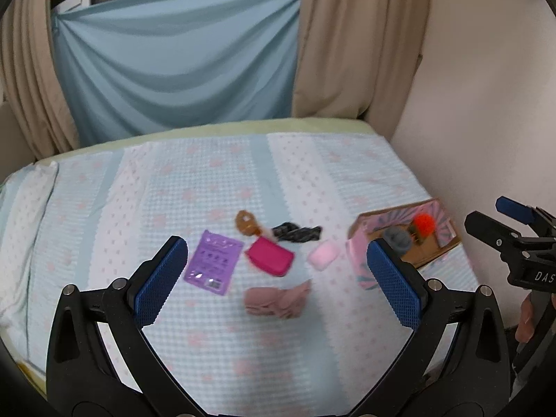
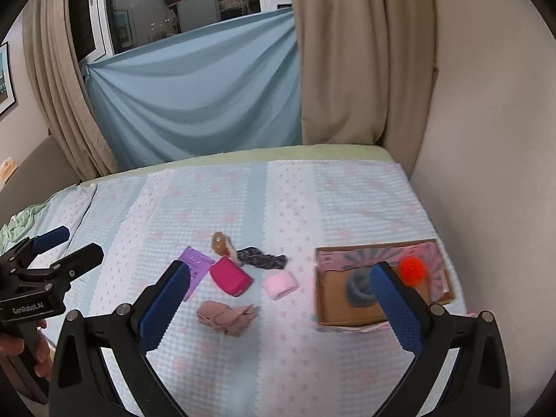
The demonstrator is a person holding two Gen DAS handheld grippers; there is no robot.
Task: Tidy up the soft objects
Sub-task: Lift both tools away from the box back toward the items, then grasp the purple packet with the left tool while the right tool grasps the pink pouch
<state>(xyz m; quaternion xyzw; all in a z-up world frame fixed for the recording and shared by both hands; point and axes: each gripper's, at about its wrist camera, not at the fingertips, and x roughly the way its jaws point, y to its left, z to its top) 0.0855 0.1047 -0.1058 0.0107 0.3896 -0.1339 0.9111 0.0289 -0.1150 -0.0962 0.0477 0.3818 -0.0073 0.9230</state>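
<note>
Tongs are hovering over my bed: my left gripper (image 1: 278, 278) and right gripper (image 2: 278, 299) are both gaping wide, holding nothing. Mauve cloth (image 2: 226, 317) is lying between my right fingers, cardboard box (image 2: 333, 307) just beyond the right finger.

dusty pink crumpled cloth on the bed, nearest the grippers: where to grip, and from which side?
Judging by its pose, grip the bunched, thicker end of the dusty pink cloth from above, fingers straddling the folds. It lies low on the bedspread with thin, ragged flaps at its right end, so a side approach would likely slip under. The right gripper, open, is closest.
</note>
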